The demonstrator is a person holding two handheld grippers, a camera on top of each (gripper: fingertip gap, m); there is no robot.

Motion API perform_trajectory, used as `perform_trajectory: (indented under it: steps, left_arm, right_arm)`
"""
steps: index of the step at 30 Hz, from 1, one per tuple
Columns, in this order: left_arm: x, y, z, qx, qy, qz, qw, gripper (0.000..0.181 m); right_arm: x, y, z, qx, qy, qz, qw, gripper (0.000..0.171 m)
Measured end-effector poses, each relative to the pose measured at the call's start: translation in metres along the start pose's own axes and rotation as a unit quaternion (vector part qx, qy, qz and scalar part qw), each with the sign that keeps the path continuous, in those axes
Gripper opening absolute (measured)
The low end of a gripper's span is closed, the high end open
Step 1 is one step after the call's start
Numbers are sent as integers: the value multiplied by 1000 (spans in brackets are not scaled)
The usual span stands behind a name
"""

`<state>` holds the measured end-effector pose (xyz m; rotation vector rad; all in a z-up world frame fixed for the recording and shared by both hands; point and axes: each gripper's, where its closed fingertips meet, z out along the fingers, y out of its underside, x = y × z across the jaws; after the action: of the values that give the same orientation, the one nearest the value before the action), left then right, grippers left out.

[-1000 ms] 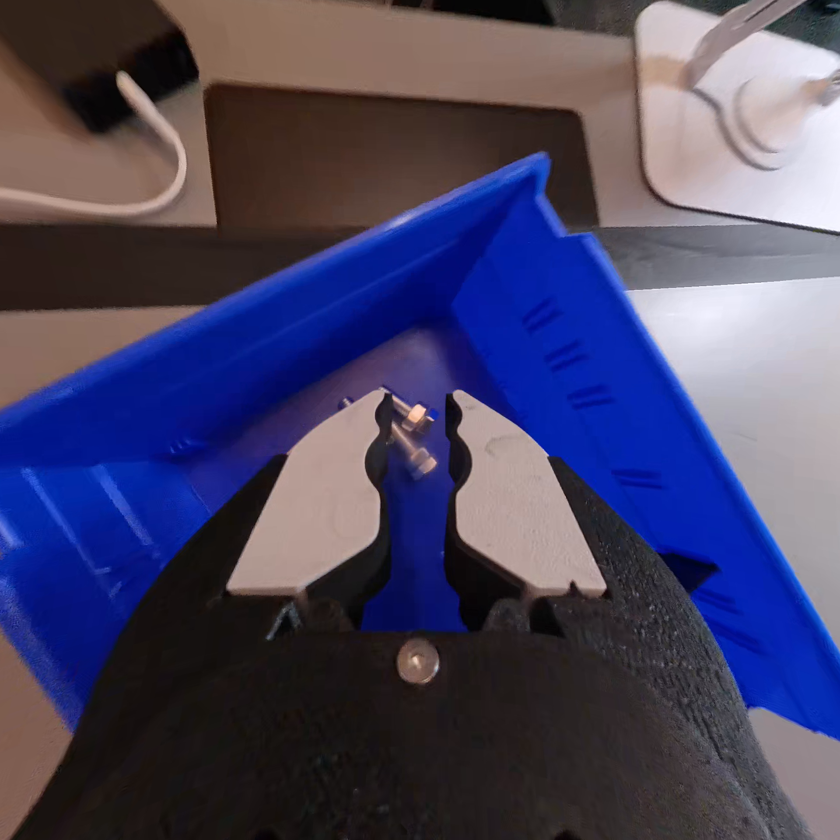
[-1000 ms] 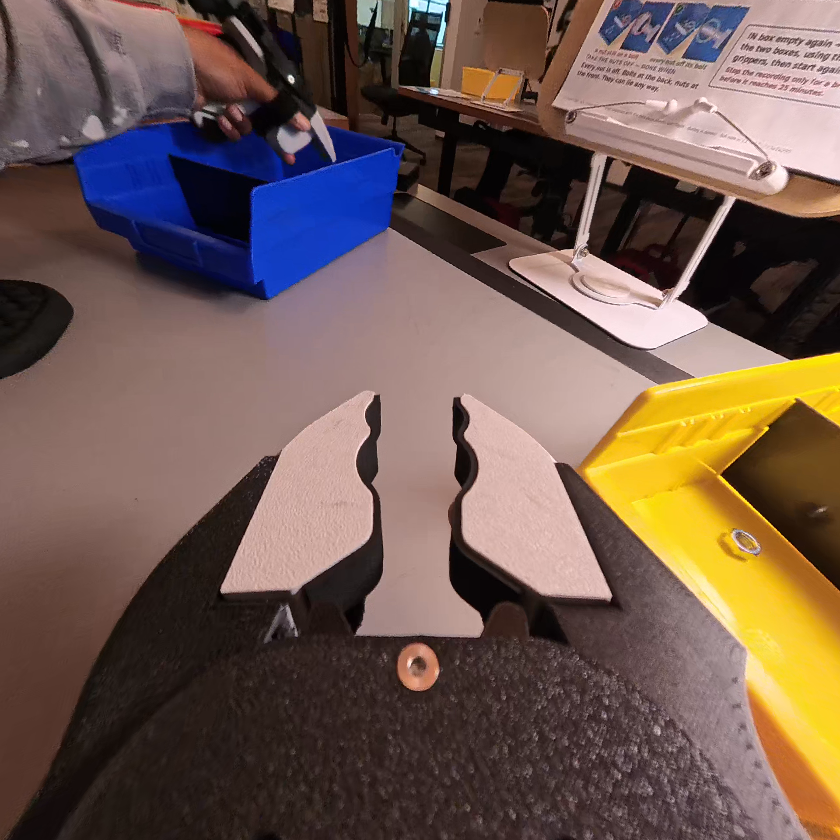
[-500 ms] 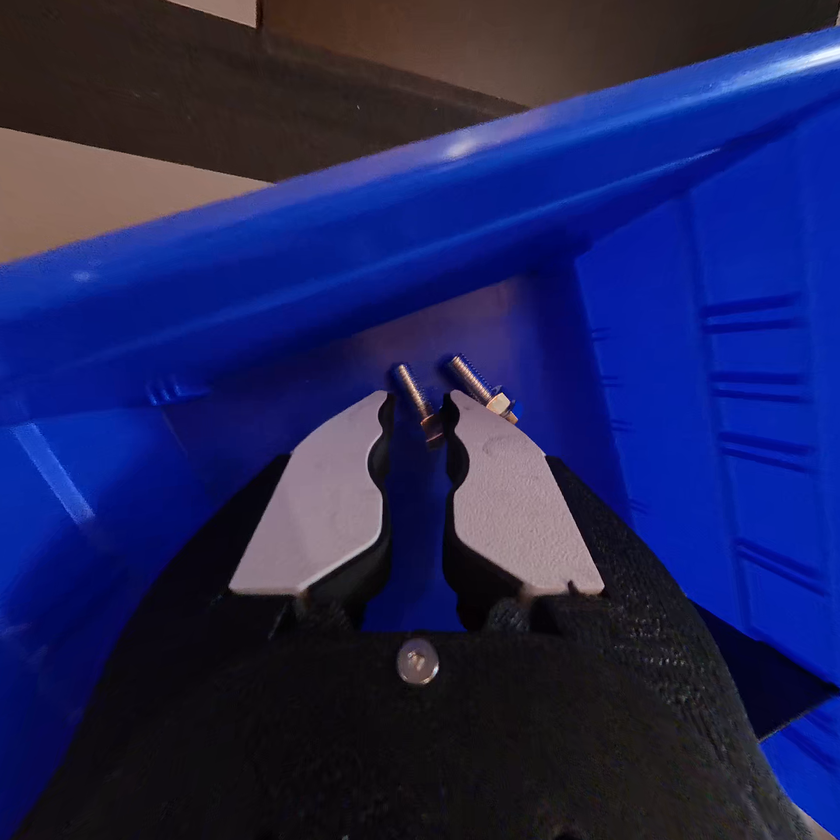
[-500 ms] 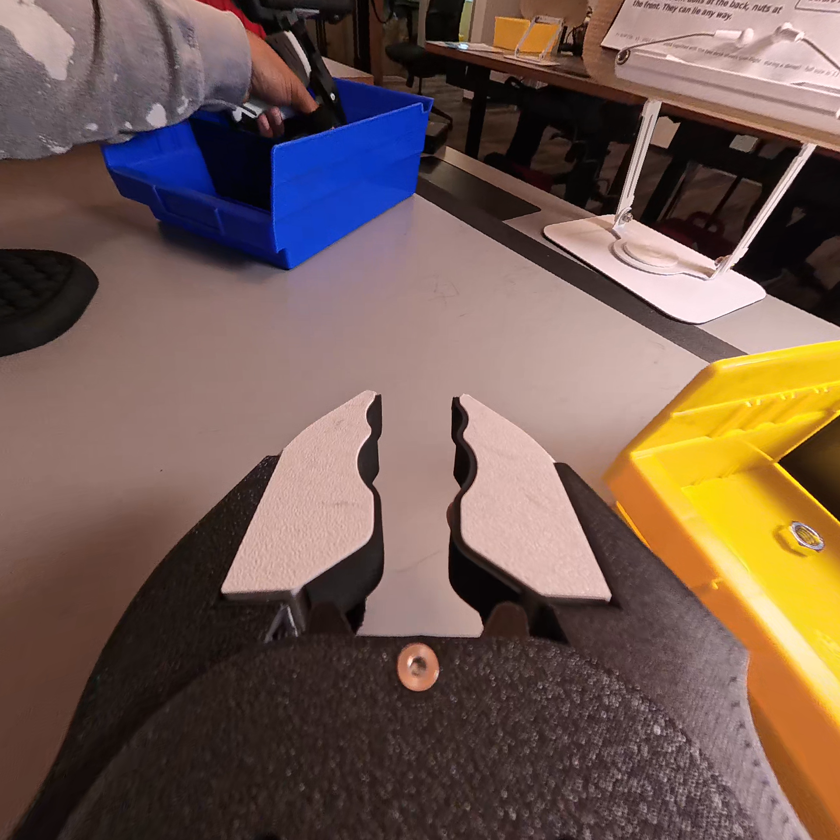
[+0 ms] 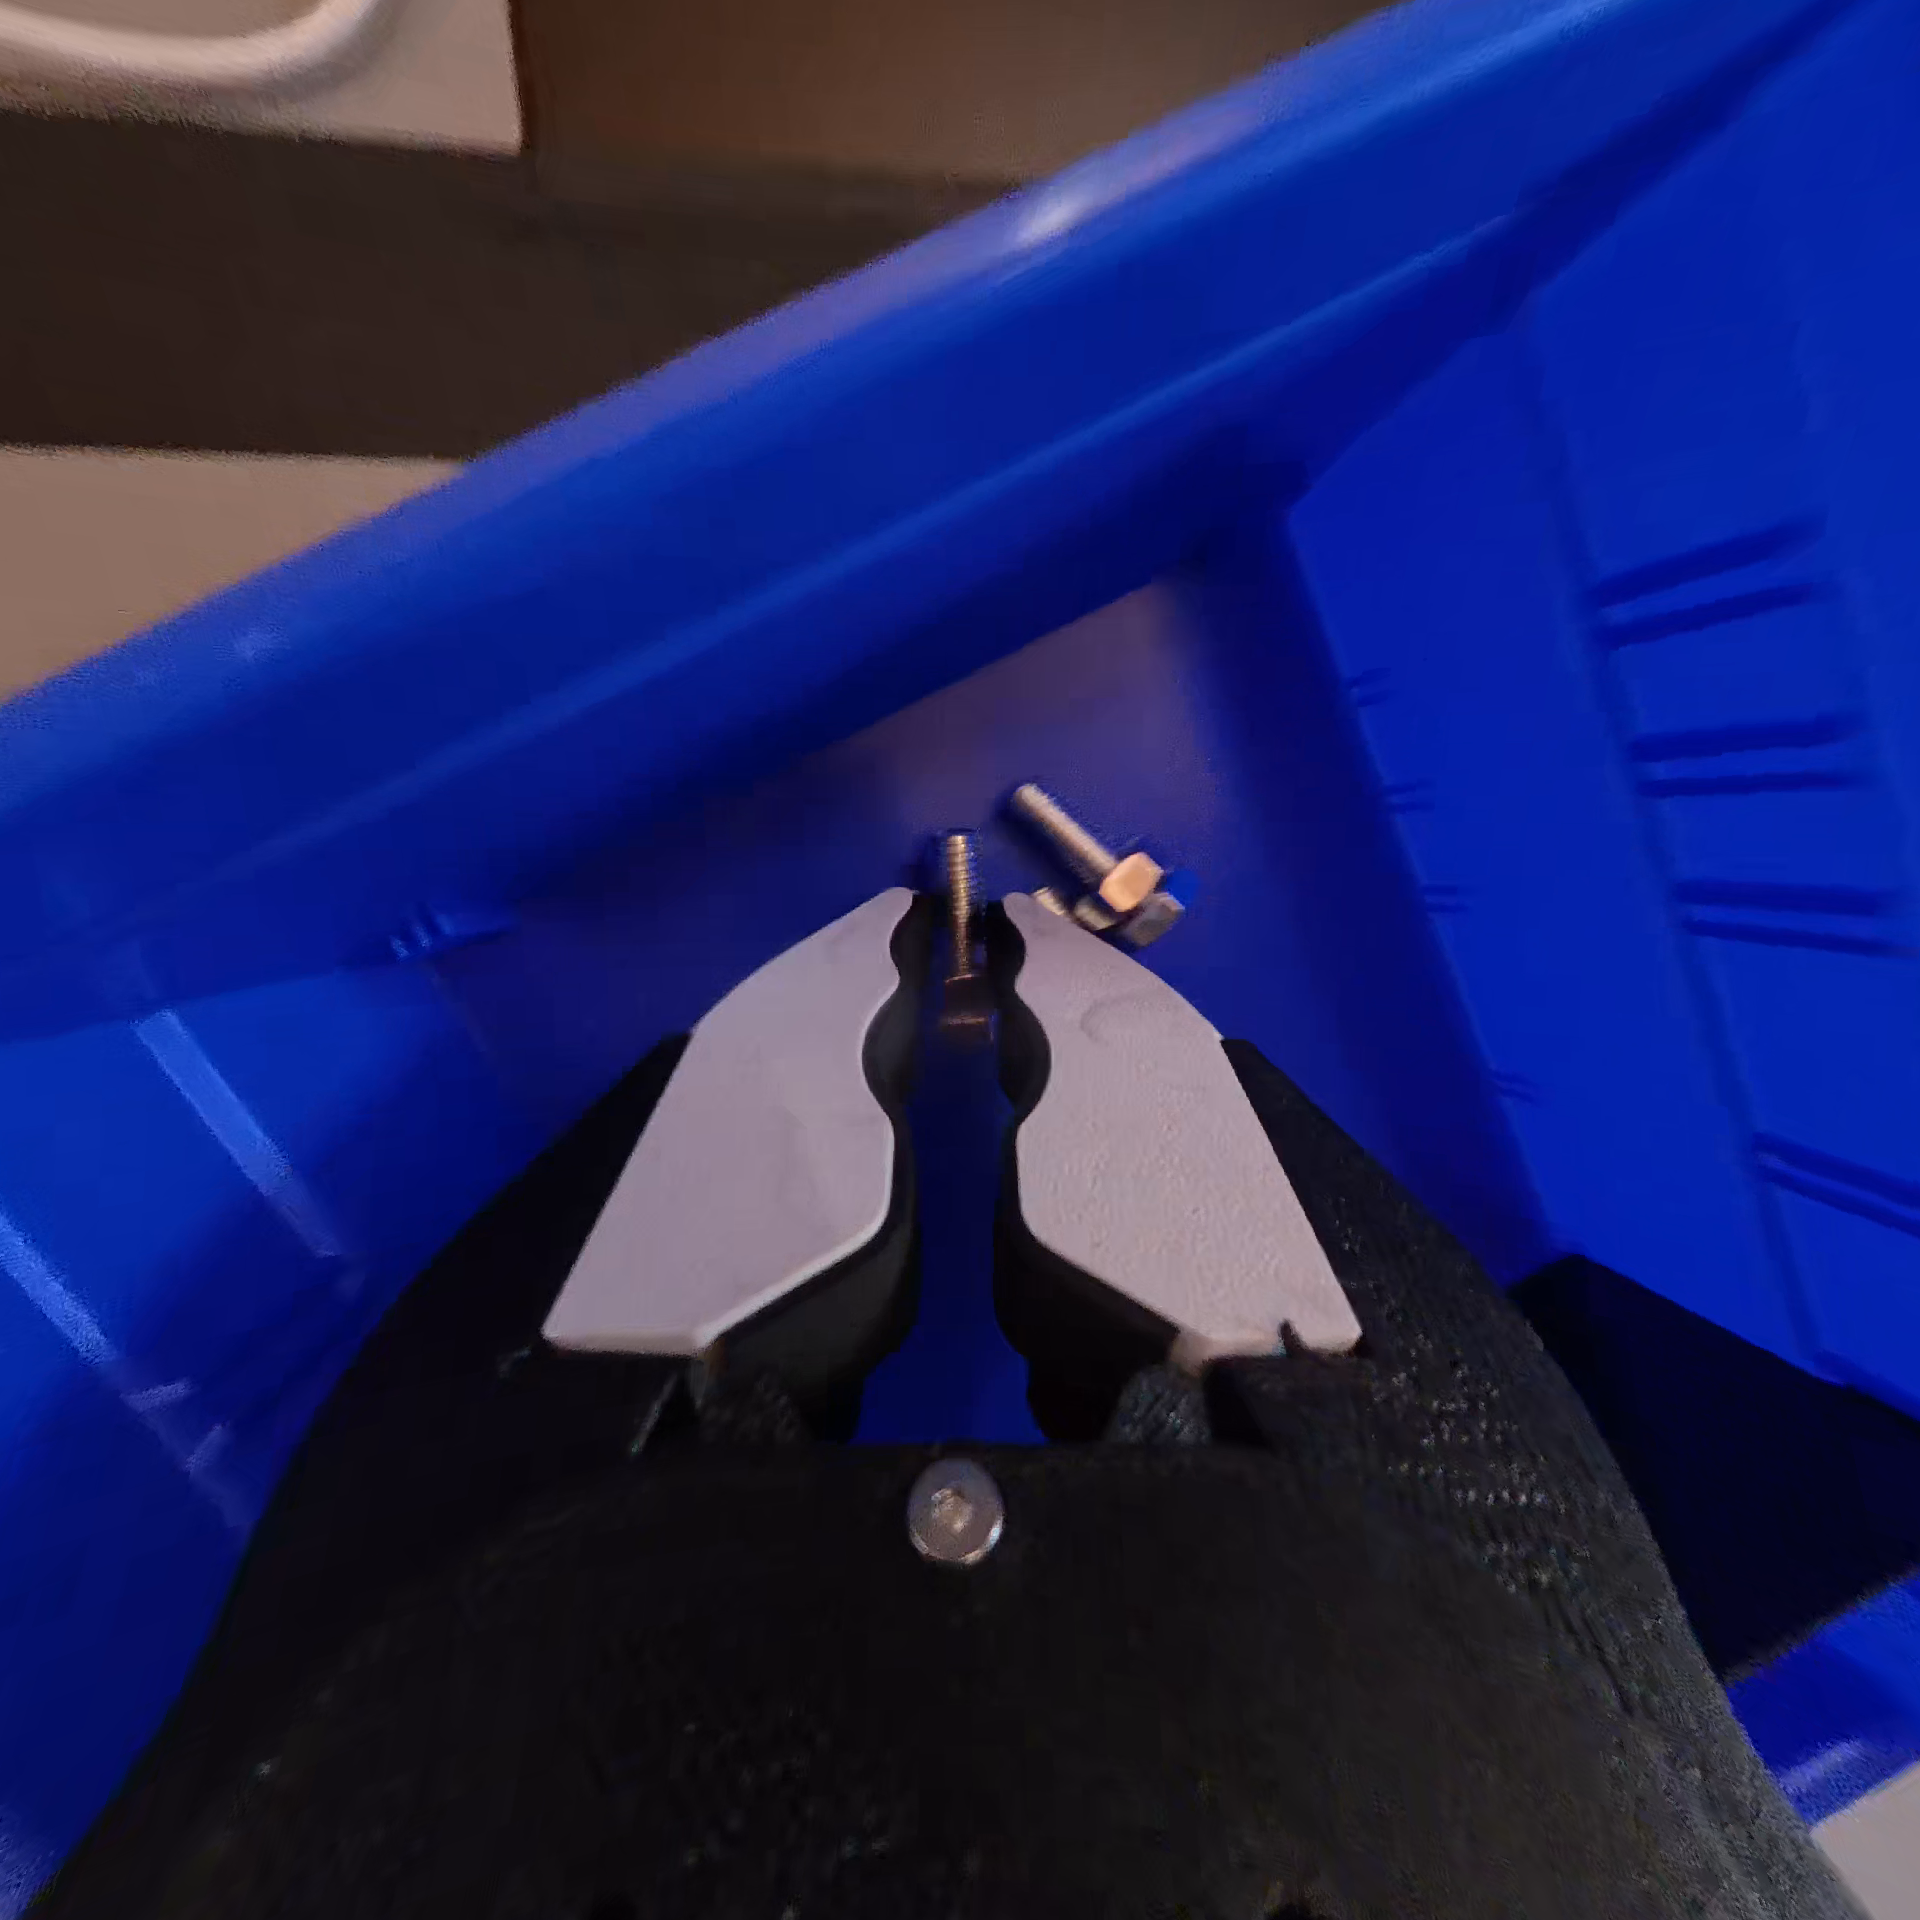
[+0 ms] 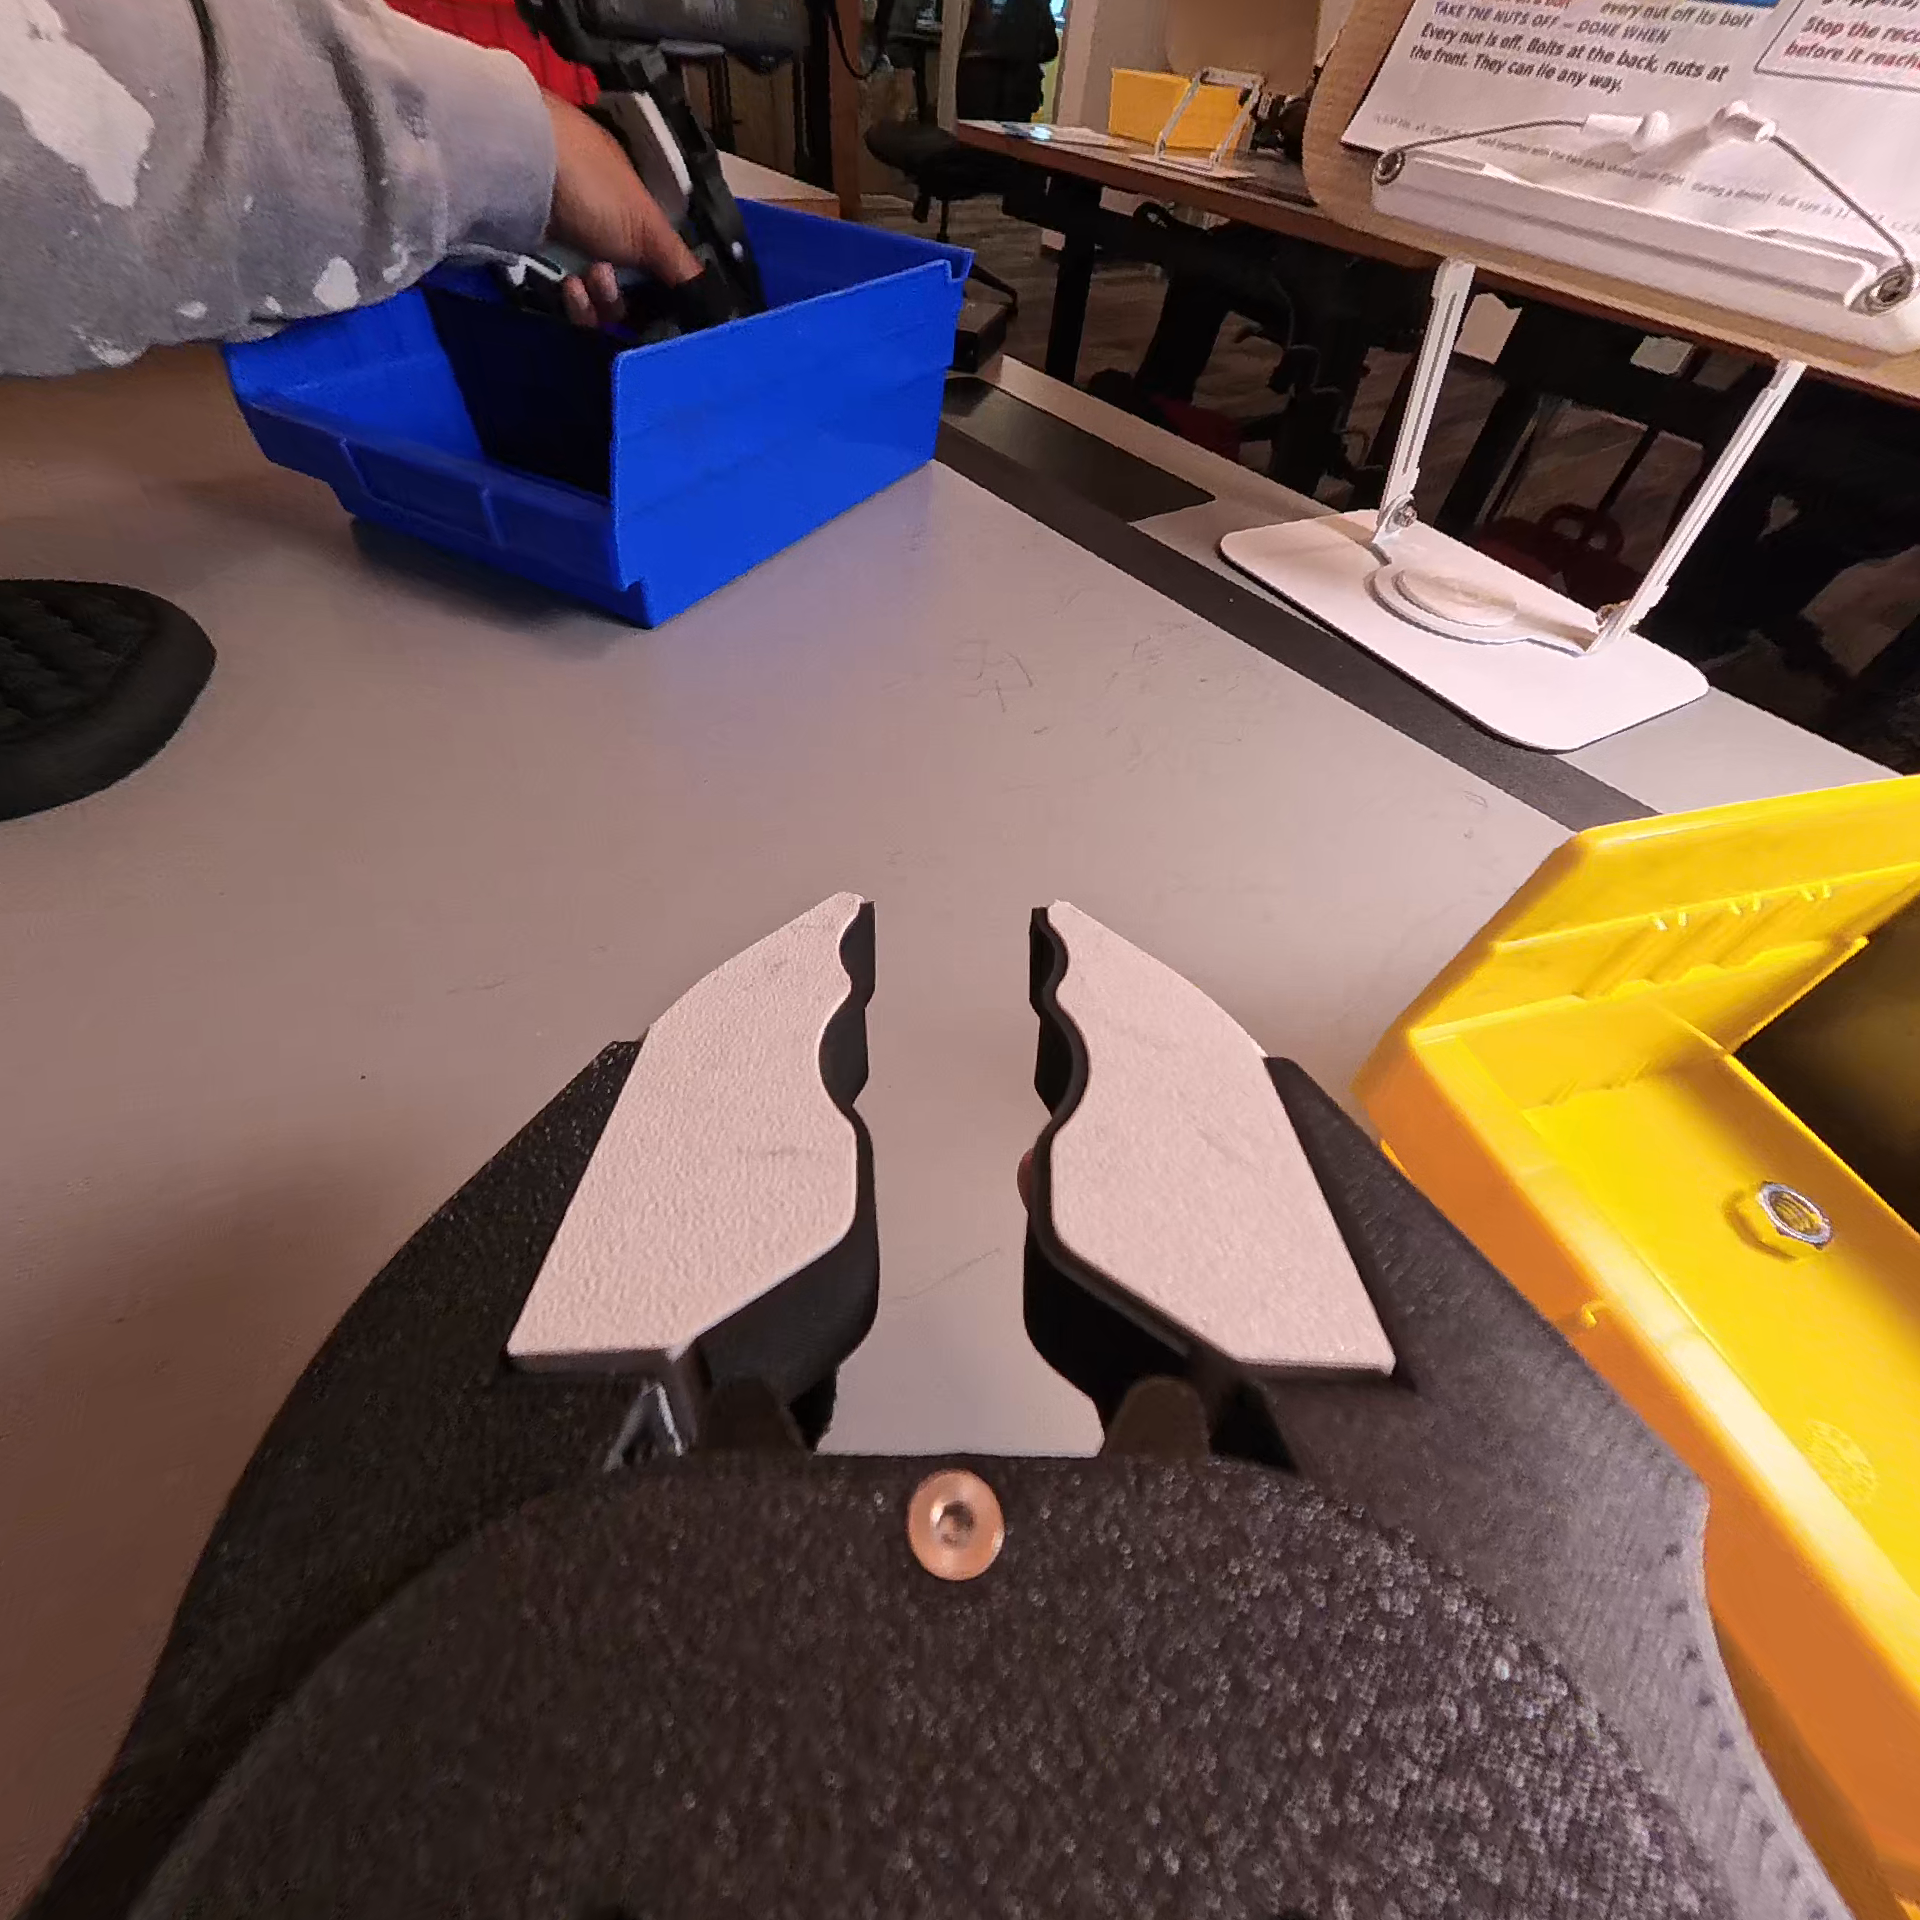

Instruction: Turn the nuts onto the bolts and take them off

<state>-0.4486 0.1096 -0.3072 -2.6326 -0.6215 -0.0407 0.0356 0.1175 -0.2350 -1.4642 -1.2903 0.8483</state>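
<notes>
In the left wrist view my left gripper [image 5: 958, 914] is deep in the blue bin [image 5: 727, 499] and shut on a small steel bolt [image 5: 961, 935], whose threaded end points away between the fingertips. A second bolt [image 5: 1091, 862] with a nut on it lies just to the right on the bin floor. In the right wrist view my right gripper [image 6: 951, 914] is open and empty, low over the grey table. A loose nut [image 6: 1789, 1218] lies in the yellow bin [image 6: 1558, 1122] to its right. The blue bin [image 6: 727, 436] shows far left, with a hand and the left gripper inside.
A white document stand [image 6: 1475, 613] holding a printed sheet is at the back right. A black round pad [image 6: 73, 686] lies at the table's left edge. A dark strip [image 6: 1247, 603] runs across the table behind the bins.
My left gripper went down into the blue bin and closed on one bolt. The right gripper stayed open and drifted slightly, with the yellow bin staying at its right.
</notes>
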Motion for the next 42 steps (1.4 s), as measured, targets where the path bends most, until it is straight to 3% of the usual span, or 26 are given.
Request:
perform_trajectory:
  steps: [1,4,8,13,19,23,28,35,37,40,42]
  left_arm:
    - [9,-7,-6,25,21,10,999,11]
    - [45,-34,-45,122,113,27,986,11]
    - [124,-47,-128,265,278,101,918,10]
    - [229,-1,-202,357,414,228,806,10]
    - [324,64,-217,419,464,285,727,10]
    - [356,91,-209,464,437,300,710,10]
    - [368,104,-200,466,412,320,715,10]
    - [368,107,-188,449,422,317,721,10]
    - [370,109,-190,439,444,312,716,10]
    - [372,114,-193,403,489,302,712,30]
    - [376,121,-194,381,514,310,703,31]
  right_arm:
    - [0,0,0,1,1,-1,1000,28]
    - [-1,-1,0,6,1,-3,1000,28]
    - [-5,-8,6,19,-6,-4,1000,28]
    - [-19,-52,16,65,-44,5,997,27]
    - [-19,-151,22,135,-58,14,989,23]
    - [-17,-178,35,129,-76,25,988,23]
    - [-26,-155,57,86,-120,49,988,23]
    - [-31,-138,66,64,-162,71,982,9]
    - [-32,-137,64,57,-175,59,981,9]
    - [-31,-148,52,82,-193,44,977,9]
    - [-33,-156,41,95,-213,35,972,9]
